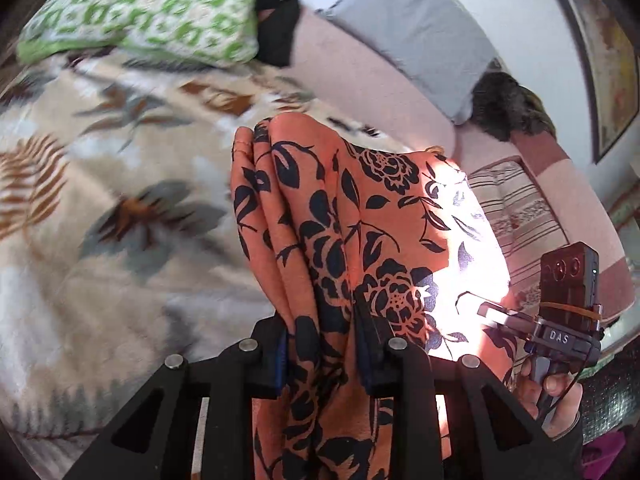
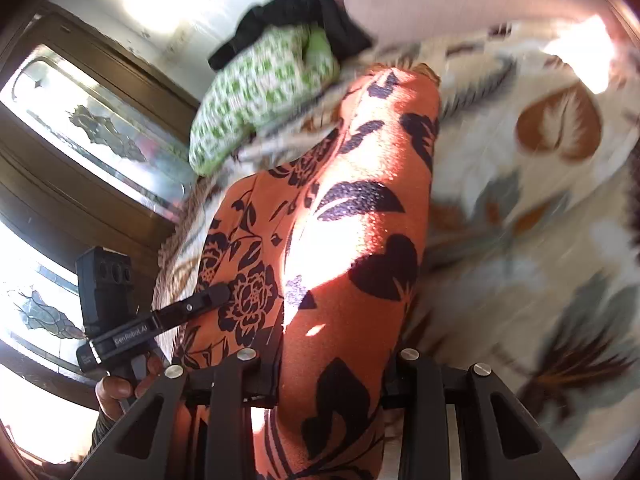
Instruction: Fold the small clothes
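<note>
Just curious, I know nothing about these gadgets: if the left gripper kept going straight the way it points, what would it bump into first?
Probably only the orange floral cloth that the left gripper already grips; beyond it lies the leaf-patterned blanket, though depth is hard to judge.

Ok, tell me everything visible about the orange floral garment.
The orange floral garment is thin, soft-looking fabric printed with black roses and leaves. It hangs bunched in vertical folds above the leaf-patterned blanket, partly sunlit. The left gripper and right gripper each pinch it between their fingers.
</note>
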`<state>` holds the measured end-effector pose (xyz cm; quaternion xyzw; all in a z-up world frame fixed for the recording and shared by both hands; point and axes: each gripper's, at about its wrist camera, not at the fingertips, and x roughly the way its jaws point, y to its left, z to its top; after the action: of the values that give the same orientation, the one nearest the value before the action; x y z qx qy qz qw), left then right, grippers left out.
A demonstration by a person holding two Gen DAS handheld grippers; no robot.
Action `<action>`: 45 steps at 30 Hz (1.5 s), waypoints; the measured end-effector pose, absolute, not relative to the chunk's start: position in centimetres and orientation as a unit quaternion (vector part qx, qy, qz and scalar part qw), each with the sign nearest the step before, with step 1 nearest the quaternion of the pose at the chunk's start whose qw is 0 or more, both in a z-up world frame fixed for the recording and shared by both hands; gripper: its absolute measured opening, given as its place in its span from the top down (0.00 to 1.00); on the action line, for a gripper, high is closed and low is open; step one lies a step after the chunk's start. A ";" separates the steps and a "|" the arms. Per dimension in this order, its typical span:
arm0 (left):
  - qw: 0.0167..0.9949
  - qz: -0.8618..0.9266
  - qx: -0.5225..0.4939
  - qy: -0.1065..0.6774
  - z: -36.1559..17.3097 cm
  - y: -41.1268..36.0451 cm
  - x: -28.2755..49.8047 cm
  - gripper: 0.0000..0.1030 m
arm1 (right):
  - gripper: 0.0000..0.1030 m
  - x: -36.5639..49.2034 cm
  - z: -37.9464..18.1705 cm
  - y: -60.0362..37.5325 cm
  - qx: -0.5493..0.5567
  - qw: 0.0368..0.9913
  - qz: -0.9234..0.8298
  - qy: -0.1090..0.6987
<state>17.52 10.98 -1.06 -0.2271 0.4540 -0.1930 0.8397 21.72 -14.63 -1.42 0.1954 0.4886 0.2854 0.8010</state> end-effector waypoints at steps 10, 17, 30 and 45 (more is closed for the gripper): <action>0.825 -0.136 -0.156 0.525 -7.9 3.5 25.2 0.51 | 0.40 28.0 -11.7 -23.7 0.223 0.781 0.184 0.553; 0.878 -0.141 -0.111 0.444 -0.7 4.9 20.1 0.51 | 0.29 24.6 -4.7 -27.1 0.265 0.839 0.197 0.432; 0.865 -0.102 -0.034 0.489 -5.1 2.8 18.9 0.34 | 0.24 29.5 -6.2 -23.3 0.345 0.777 0.266 0.455; 0.898 -0.025 0.012 0.439 1.2 3.1 12.3 0.14 | 0.12 16.7 0.1 -24.4 0.237 0.857 0.178 0.421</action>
<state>12.34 3.14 1.18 0.0124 0.4391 -0.0253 0.8980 16.73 -24.43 0.14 0.2373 0.4214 0.1778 0.8570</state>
